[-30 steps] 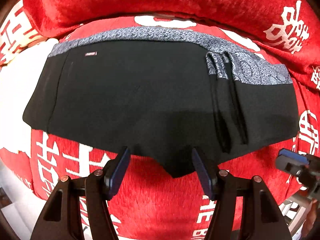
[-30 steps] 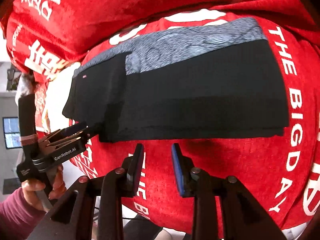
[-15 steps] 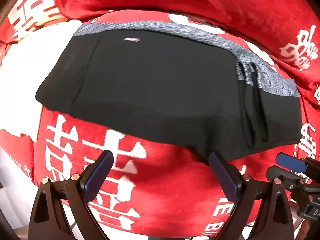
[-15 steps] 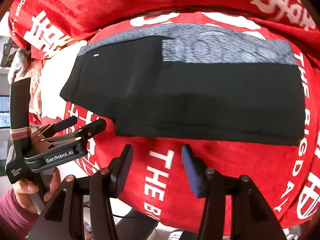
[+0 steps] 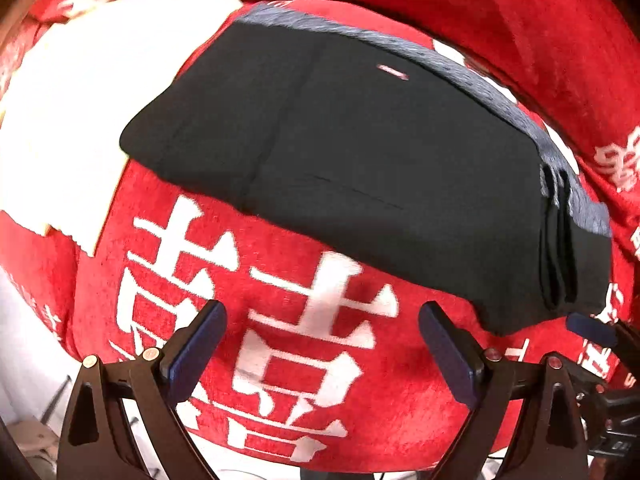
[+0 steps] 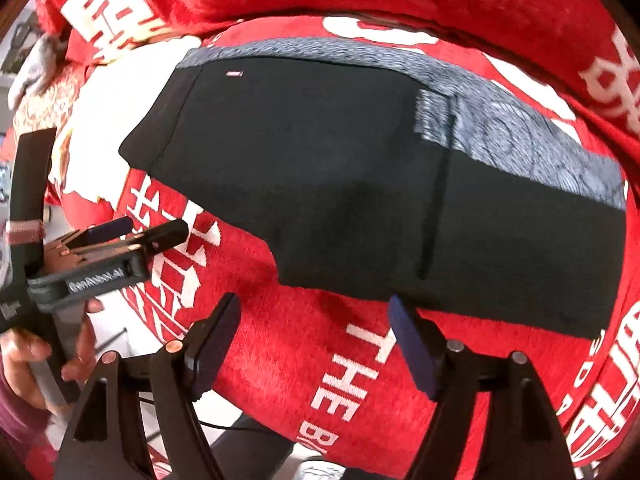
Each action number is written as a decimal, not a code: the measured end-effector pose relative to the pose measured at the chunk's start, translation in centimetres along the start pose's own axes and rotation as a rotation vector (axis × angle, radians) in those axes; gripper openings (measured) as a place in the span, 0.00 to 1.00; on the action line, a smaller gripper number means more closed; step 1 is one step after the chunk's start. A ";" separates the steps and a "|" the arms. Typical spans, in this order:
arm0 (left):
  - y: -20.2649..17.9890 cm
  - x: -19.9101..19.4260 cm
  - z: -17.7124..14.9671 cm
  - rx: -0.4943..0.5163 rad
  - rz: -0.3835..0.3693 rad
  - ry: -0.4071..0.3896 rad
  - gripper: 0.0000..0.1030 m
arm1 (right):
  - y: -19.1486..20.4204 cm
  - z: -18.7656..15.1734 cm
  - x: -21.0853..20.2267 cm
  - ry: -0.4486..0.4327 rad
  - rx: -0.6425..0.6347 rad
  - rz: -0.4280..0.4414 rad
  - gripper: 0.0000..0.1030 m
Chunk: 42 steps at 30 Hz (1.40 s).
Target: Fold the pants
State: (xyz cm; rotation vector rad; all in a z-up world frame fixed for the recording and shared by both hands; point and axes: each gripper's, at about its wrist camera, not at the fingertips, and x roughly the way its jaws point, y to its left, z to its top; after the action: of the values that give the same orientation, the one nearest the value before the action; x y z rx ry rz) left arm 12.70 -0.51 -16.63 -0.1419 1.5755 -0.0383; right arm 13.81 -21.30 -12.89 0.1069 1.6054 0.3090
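Left gripper (image 5: 322, 344): jaws wide apart, nothing between them, above the near edge of the red blanket (image 5: 280, 360). Right gripper (image 6: 316, 340): jaws opening, nothing between them. Beyond, folded black pants (image 6: 360, 184) lie mid-blanket, grey waistband (image 6: 500, 120) toward the far edge.

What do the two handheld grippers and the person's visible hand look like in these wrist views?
Both the left gripper and right gripper are black two-finger frames with triangular cut-outs, copper-coloured rivets and dark blue pads. The left one's side reads "GenRobot.AI" in white. The hand holding it has a maroon sleeve.
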 end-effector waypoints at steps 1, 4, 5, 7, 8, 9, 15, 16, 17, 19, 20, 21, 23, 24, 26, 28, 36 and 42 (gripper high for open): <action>0.6 -0.1 0.2 -0.013 0.003 -0.008 0.94 | 0.2 0.2 0.2 0.008 -0.004 -0.001 0.77; 2.8 -0.7 1.1 -0.075 -0.022 -0.061 0.94 | 0.4 0.6 0.8 0.029 -0.001 0.004 0.77; 3.7 -0.9 1.5 -0.107 -0.048 -0.075 0.94 | 0.4 0.7 1.0 0.033 0.001 0.007 0.77; 5.7 -1.0 2.4 -0.179 -0.120 -0.092 0.94 | 0.6 0.7 1.4 0.039 0.006 0.009 0.77; 6.6 -0.8 2.8 -0.211 -0.144 -0.096 0.94 | 0.6 0.7 1.5 0.043 0.010 0.012 0.77; 7.3 -0.5 3.3 -0.239 -0.155 -0.095 0.94 | 0.7 0.8 1.7 0.046 0.015 0.017 0.77; 9.5 1.6 4.6 -0.322 -0.395 -0.082 0.94 | 0.8 0.6 2.7 0.068 0.047 0.065 0.77; 9.6 2.1 4.7 -0.334 -0.431 -0.071 0.94 | 0.9 0.6 2.8 0.069 0.047 0.065 0.77; 9.3 2.7 4.9 -0.350 -0.458 -0.063 0.94 | 0.9 0.7 2.9 0.070 0.049 0.066 0.77; 9.2 3.2 5.2 -0.376 -0.499 -0.081 0.94 | 1.0 0.7 3.0 0.072 0.052 0.073 0.77; 9.3 3.3 5.3 -0.386 -0.527 -0.102 0.94 | 0.9 0.8 3.0 0.073 0.054 0.076 0.77; 9.4 3.3 5.3 -0.395 -0.543 -0.109 0.94 | 1.0 0.8 3.0 0.075 0.054 0.080 0.77; 9.6 3.7 5.7 -0.419 -0.562 -0.113 0.94 | 1.0 0.9 3.0 0.073 0.056 0.084 0.77; 9.8 3.8 6.0 -0.427 -0.569 -0.118 0.95 | 1.0 1.0 3.1 0.071 0.057 0.087 0.77; 9.9 3.9 6.2 -0.432 -0.582 -0.127 0.98 | 1.1 1.1 3.1 0.070 0.057 0.088 0.77; 9.6 3.7 6.5 -0.430 -0.559 -0.130 0.98 | 1.2 1.3 3.0 0.065 0.059 0.093 0.77; 6.7 0.0 7.3 -0.222 -0.470 -0.268 0.98 | 1.6 2.7 1.7 0.012 0.051 0.100 0.77; 6.0 3.4 9.4 -0.239 -0.273 -0.157 0.77 | 2.5 6.6 -0.3 -0.049 -0.013 0.087 0.77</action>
State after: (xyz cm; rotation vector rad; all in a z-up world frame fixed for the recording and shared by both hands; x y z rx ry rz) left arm 21.63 5.70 -20.83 -0.5349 1.3915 -0.0512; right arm 20.06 -18.11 -12.17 0.1738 1.5523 0.3810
